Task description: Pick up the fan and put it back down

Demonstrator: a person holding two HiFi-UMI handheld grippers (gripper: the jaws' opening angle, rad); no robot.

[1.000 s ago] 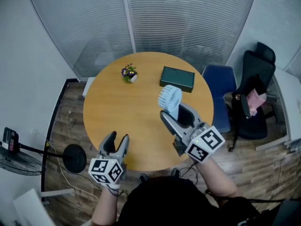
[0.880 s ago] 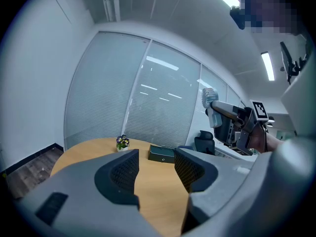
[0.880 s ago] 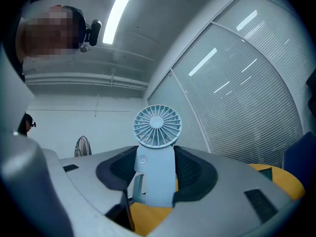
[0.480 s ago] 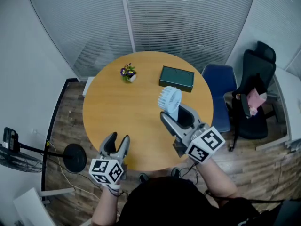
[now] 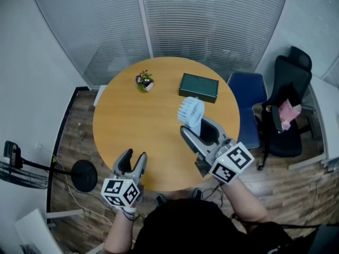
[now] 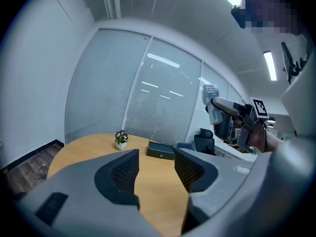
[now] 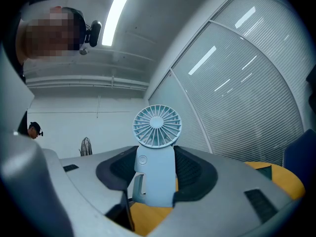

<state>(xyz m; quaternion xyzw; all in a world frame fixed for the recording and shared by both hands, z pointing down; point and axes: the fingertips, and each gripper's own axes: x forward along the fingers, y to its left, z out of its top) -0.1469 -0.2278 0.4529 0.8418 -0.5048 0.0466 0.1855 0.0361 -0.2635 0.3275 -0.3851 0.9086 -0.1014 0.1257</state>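
Here, item by item.

**Head view.**
- Right gripper (image 5: 199, 127): jaws clamped on the pale blue fan (image 5: 190, 110). The handle sits between them and the round grille stands out past the tips. The fan is held up, off the round wooden table (image 5: 132, 126).
- Left gripper (image 5: 132, 161): at the near edge of the table, jaws apart, nothing between them.
- Dark green box (image 5: 198, 87): lies on the table beyond the right jaws' tips.
- Small potted plant (image 5: 145, 81): on the table, well ahead of the left jaws.
- Blue chair (image 5: 249, 94) and black chair (image 5: 288, 86): off to the right of the right jaws, beside the table.

**Left gripper view.**
- Left gripper (image 6: 155, 164): the two dark ribbed pads stand apart with bare tabletop (image 6: 158, 201) showing in the gap.
- Plant (image 6: 120, 138): ahead of the left-hand jaw.
- Box (image 6: 161, 150): ahead of the gap.
- Right gripper (image 6: 232, 117): high to the right of these jaws, the fan (image 6: 209, 94) at its tip.

**Right gripper view.**
- Right gripper (image 7: 156, 172): both pads press on the sides of the fan's handle.
- Fan (image 7: 157, 126): upright between the jaws, grille above the tips, a round button on the handle.
- Table (image 7: 284, 174): a strip shows below, to the right of the jaws.
- Standing fan (image 7: 86, 146): small, far off to the left of the jaws.
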